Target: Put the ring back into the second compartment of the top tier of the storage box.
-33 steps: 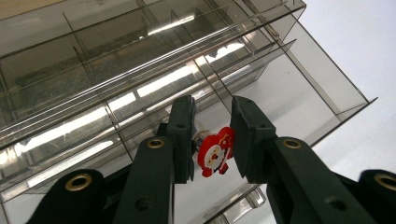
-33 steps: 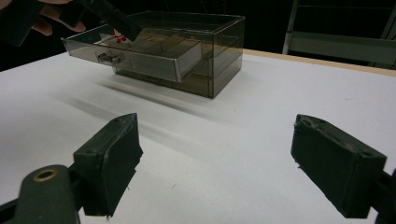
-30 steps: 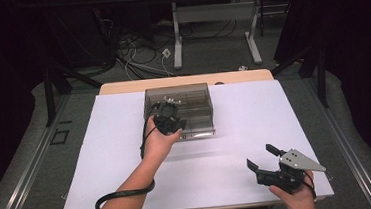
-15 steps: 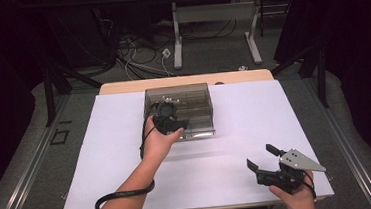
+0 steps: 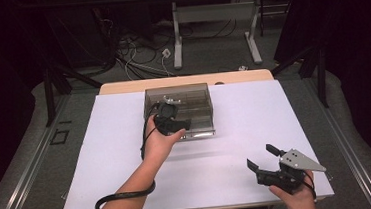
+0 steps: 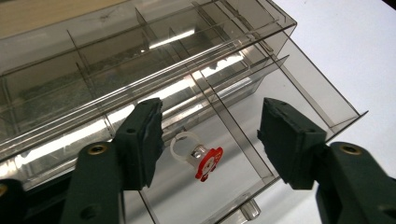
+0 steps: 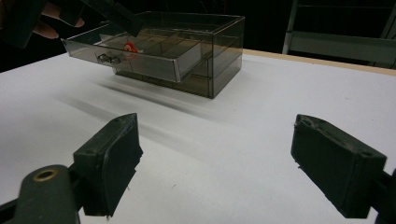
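The left tool (image 6: 210, 140) hangs with its black, matte jaws spread wide over the pulled-out drawer (image 6: 299, 100) of a smoky clear plastic organiser box (image 5: 179, 105) near the desk's (image 5: 254, 109) far edge. Inside the drawer, between thin dividers, lies a small translucent ring with a red round charm (image 6: 198, 158). The right tool (image 5: 264, 161), jaws also spread apart, rests near the desk's white near right corner, holding nothing.
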The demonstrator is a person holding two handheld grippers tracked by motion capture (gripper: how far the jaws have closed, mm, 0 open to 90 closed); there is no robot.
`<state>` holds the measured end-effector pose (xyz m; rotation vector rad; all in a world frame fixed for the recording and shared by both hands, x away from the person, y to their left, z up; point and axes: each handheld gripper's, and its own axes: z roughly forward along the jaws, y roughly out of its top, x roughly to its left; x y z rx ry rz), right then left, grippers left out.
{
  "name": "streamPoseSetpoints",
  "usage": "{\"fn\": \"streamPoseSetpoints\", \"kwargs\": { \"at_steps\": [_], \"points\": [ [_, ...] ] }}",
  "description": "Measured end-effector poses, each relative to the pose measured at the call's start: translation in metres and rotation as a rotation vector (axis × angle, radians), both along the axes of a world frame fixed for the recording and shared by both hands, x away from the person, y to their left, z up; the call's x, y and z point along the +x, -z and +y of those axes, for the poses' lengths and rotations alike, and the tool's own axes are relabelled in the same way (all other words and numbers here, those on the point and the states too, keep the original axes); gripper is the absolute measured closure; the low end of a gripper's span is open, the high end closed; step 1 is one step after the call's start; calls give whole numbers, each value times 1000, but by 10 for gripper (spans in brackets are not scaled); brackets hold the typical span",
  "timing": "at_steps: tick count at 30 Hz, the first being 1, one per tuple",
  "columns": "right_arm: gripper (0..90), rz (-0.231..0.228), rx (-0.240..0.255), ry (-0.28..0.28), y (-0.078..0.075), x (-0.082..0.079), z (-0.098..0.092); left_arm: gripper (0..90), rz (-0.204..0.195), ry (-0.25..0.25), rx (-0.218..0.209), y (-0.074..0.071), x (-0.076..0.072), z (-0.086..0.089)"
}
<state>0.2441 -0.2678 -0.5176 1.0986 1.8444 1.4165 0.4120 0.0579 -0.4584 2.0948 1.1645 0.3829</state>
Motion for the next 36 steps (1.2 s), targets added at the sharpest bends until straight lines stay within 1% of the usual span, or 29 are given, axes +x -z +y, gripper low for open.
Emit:
{"fn": "streamPoseSetpoints", "kwargs": {
  "at_steps": [1, 4, 6, 7, 8, 10, 11, 12, 13, 17, 18, 19, 22, 23, 24, 25, 27, 32, 33, 34, 35, 36],
  "points": [
    [149, -3, -2, -2, 0, 0, 0, 354, -14, -5, 2, 0, -1, 0],
    [149, 0, 1, -1, 0, 0, 0, 339, -23, -2, 5, -2, -2, 1],
    [149, 0, 1, 2, 0, 0, 1, 309, -27, -4, -7, -4, -3, 2],
    [149, 0, 1, 2, 0, 0, 1, 309, -29, -4, -9, -5, -3, 3],
    [149, -2, 1, 4, 0, 0, 1, 299, -36, -3, -18, -6, -5, 4],
    [149, -2, 2, 4, 0, 0, 1, 298, -41, 0, -24, -7, -5, 5],
    [149, -3, 4, 4, 1, 1, 1, 298, -40, -1, -36, -8, -6, 6],
    [148, -3, 4, 5, 1, 1, 1, 298, -59, 15, -53, -8, -7, 7],
    [149, -3, 5, 4, 0, 1, 1, 298, -65, 23, -61, -8, -8, 9],
    [149, -4, 6, 2, 0, 0, 1, 297, -60, 20, -85, -10, -15, 14],
    [149, -3, 6, 1, 1, 1, 1, 297, -63, 24, -95, -10, -18, 16],
    [149, -3, 5, 1, 1, 1, 1, 297, -61, 31, -92, -11, -20, 18],
    [149, -3, 4, 3, 0, 0, 2, 297, -56, 47, -123, -13, -26, 23],
    [149, -4, 3, 2, 0, 0, 2, 282, -51, 49, -128, -14, -29, 26],
    [149, -4, 3, 2, 0, 0, 2, 258, -51, 49, -128, -14, -29, 26],
    [148, 2, 2, 5, 1, 0, 2, 232, -51, 52, -153, -13, -33, 28],
    [149, 3, 2, 7, 1, 0, 2, 195, -54, 61, -151, -13, -34, 30],
    [148, 0, 0, 9, 1, 0, 2, 157, -61, 67, -171, -13, -43, 37],
    [148, -2, 1, 6, 1, 1, 2, 150, -66, 75, -177, -12, -47, 41],
    [148, -2, 1, 6, 1, 1, 2, 141, -66, 75, -177, -12, -47, 41],
    [148, -1, 1, 6, 1, 1, 2, 141, -65, 74, -191, -11, -50, 42],
    [148, -1, 1, 7, 1, 1, 2, 127, -67, 73, -194, -11, -52, 44]
  ]
}}
